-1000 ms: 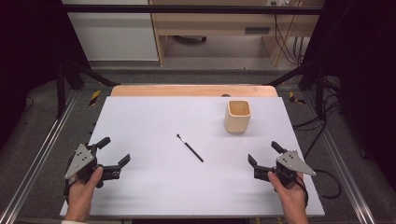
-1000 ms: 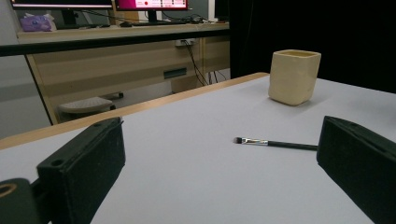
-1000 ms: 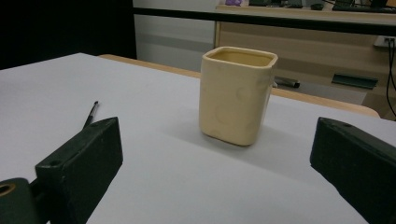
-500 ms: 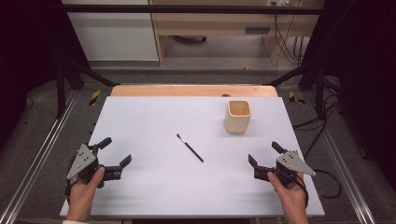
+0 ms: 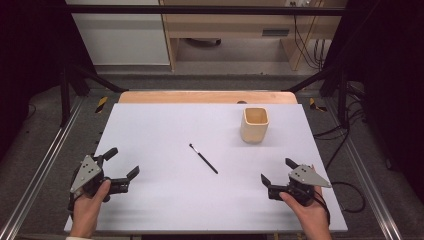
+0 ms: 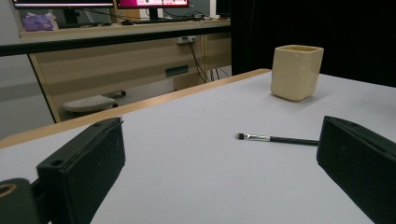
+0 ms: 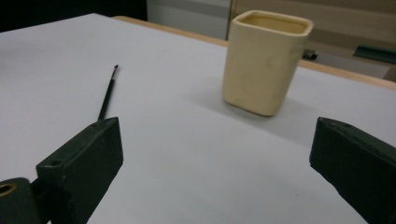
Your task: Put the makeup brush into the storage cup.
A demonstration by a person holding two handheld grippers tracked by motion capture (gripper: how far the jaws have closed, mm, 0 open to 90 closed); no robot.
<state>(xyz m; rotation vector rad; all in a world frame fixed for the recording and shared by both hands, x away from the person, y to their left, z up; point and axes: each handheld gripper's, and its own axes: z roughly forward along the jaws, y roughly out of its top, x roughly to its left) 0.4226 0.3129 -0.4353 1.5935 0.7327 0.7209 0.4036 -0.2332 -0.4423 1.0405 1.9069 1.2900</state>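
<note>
nothing has really moved in the last second: both the left tool (image 5: 122,165) and right tool (image 5: 278,172) stay spread wide and empty. the brush (image 5: 203,158) lies flat just left of the cup (image 5: 254,124), so no grab started.

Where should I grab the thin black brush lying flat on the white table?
Grip the thin black brush mid-handle, coming straight down from above with jaws across its diagonal axis. It lies flat on the white table, bristle tip toward the far left, so only its narrow sides offer purchase. Either open gripper looks usable.
</note>
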